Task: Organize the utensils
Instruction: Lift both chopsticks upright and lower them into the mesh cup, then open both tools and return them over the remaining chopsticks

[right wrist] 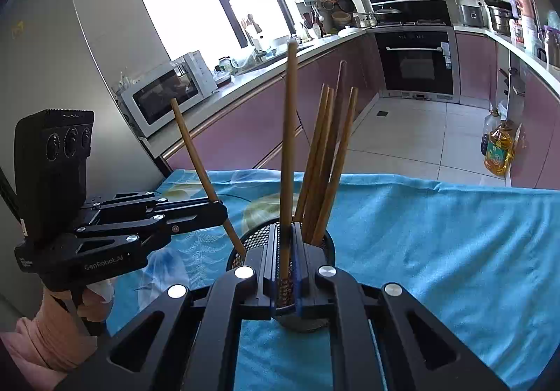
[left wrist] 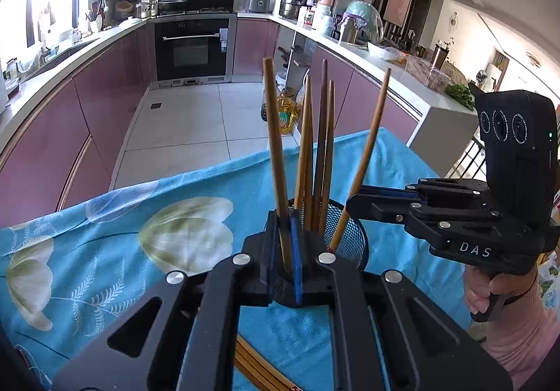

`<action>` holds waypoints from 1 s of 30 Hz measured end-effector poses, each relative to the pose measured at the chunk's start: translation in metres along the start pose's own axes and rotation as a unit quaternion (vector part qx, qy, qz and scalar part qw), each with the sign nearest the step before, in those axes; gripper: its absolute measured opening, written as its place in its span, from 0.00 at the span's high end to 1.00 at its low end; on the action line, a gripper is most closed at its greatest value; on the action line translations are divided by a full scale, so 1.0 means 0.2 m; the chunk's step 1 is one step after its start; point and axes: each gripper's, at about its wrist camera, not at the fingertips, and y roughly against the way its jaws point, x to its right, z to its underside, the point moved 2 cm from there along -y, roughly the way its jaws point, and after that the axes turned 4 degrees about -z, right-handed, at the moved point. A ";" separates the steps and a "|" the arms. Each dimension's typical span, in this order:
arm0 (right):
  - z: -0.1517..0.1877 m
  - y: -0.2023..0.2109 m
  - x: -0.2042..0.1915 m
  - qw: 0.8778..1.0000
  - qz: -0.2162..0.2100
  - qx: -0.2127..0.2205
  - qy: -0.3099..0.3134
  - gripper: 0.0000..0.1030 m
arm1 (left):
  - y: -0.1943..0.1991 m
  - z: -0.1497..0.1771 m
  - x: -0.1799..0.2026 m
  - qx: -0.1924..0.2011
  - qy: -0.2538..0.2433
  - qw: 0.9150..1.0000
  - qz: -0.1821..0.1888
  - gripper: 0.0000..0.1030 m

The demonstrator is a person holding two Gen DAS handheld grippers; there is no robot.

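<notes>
left gripper (left wrist: 285, 240) – clamped on a chopstick (left wrist: 276, 160) | right gripper (right wrist: 288, 251) – pinching another chopstick (right wrist: 291, 132) | both over the mesh holder (left wrist: 346, 233)

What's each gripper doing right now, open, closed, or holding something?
Left gripper: closed on a chopstick over the mesh holder.
Right gripper: closed on another chopstick over the same holder.

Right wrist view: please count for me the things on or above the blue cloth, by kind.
Chopsticks: 6, four in the holder, one in each gripper
Mesh holder: 1
Grippers: 2, left gripper and right gripper
Total: 9
</notes>
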 end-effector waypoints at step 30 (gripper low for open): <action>0.07 0.05 -0.09 1.000 0.008 0.030 0.003 0.71 | 0.04 0.42 -0.26 0.008 0.082 0.997 -0.005 0.68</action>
